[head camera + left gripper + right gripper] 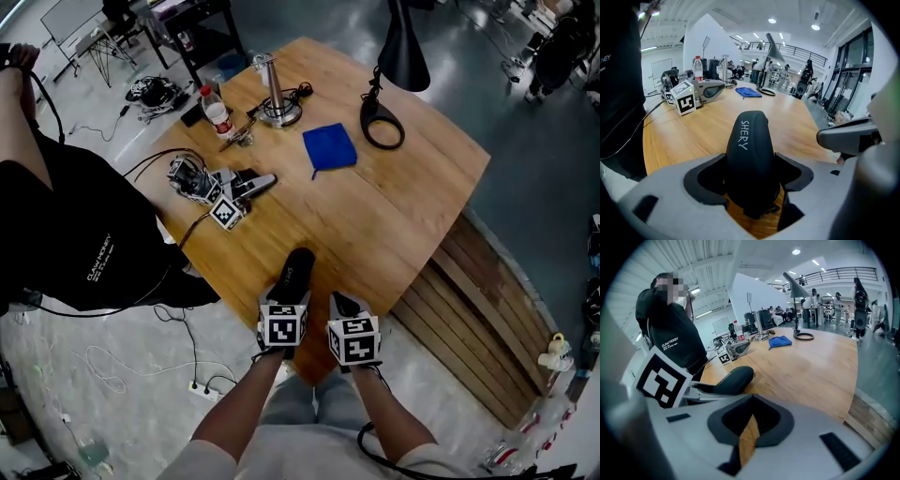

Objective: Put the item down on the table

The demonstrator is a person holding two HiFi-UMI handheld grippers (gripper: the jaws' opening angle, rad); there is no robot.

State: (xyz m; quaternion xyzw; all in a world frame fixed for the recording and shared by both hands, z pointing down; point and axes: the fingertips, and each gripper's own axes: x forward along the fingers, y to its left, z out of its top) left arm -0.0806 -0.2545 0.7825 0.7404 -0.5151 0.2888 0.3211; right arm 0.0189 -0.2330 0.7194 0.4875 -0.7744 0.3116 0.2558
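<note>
Our left tongs [752, 177] are closed on the black case [750, 150], gripping it at its near end. Its long axis runs straight out along the tongs and away from us, its rounded far end pointing toward the middle of the worktop [375, 216]. In the head view the case sits over the near corner of the wood, just inside the edge. From these angles we cannot quite tell whether its underside already touches the surface or hangs just above it.

Our right tongs [749, 427] are drawn narrow with only a sliver of wood showing between them, and they hold nothing. They sit just beside the left pair, on the case's right.

We judge that the put-down belongs to the left hand alone: lower the case if it is not yet down, then open. The near edge is what to mind, since the case's held end lies close to it, so easing it a little forward before letting go would be safer. There is plenty of bare wood ahead. The spare gripper [225, 192] lying on the worktop, the blue cloth [329, 147] and the lamp base [382, 127] are all well apart from the case.
</note>
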